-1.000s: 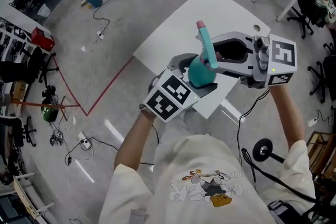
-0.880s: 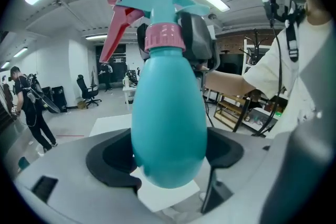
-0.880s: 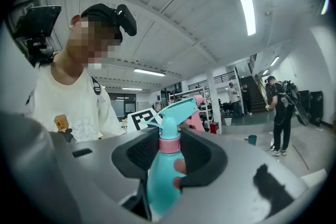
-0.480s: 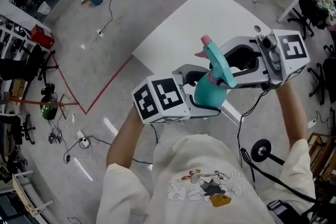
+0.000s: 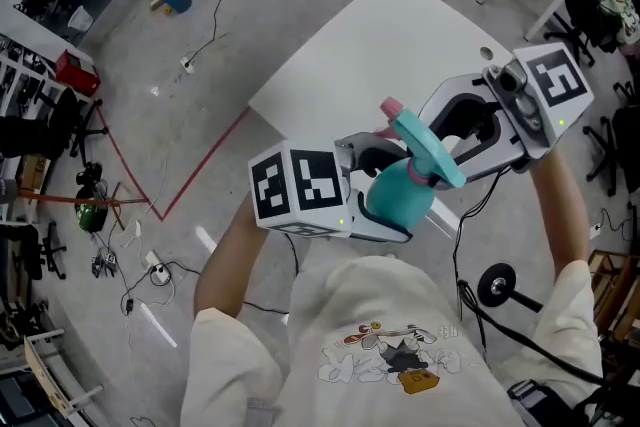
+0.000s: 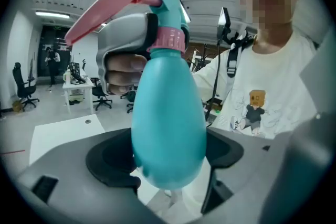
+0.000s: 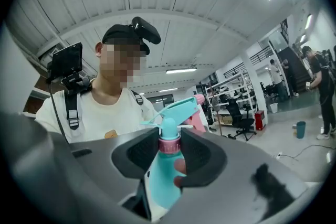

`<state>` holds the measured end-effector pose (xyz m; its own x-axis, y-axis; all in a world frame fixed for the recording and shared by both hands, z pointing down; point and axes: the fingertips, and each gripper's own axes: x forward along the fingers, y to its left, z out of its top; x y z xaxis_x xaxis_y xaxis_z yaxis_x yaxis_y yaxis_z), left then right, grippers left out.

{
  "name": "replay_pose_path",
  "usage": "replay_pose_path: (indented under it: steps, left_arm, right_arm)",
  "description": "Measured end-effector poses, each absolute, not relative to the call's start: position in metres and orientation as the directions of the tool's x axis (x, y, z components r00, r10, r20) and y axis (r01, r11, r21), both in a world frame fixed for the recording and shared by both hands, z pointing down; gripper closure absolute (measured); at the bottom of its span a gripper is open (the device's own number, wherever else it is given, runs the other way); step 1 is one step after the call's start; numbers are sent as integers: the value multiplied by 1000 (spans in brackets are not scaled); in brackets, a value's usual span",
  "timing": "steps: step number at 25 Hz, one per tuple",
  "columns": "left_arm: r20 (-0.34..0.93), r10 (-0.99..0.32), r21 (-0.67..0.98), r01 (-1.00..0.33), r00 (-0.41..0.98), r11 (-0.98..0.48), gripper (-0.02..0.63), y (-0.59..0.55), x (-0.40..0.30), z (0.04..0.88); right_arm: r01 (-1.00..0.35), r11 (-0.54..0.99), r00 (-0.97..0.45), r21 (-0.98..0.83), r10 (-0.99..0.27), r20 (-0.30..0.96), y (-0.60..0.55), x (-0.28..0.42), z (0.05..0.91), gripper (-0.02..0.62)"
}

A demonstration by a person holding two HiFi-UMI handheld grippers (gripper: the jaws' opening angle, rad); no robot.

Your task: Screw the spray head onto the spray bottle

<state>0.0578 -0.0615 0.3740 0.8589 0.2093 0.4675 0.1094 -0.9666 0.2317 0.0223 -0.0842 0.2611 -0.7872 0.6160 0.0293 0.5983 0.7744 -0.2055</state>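
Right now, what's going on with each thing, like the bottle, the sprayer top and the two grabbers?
spray bottle: up in the air, tilted, clamped round its body.
spray head: sitting on the bottle's neck; how tightly it is screwed, I can't tell.
left gripper: shut on the spray bottle.
right gripper: shut on the spray head's pink collar.

An open lab-style workshop: grey concrete floor (image 5: 200, 115) marked with red tape lines (image 5: 205, 165), white work tables (image 5: 380, 45), black swivel chairs (image 7: 244, 118), loose floor cables (image 5: 215, 10)
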Motion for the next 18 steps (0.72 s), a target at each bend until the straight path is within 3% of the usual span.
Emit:
replay_pose_path:
  steps: [4,18]
  left_arm:
    - [402,247,260,148,882,-954,205,-58,63,368]
    - [445,43,229,-67,894,-971,204,-75,64,378]
  right_arm:
    - [614,761,-780,-209,625,-16,-85,24,258,466]
    - [522,828,-841,-205,539,38,-98,24,271,466]
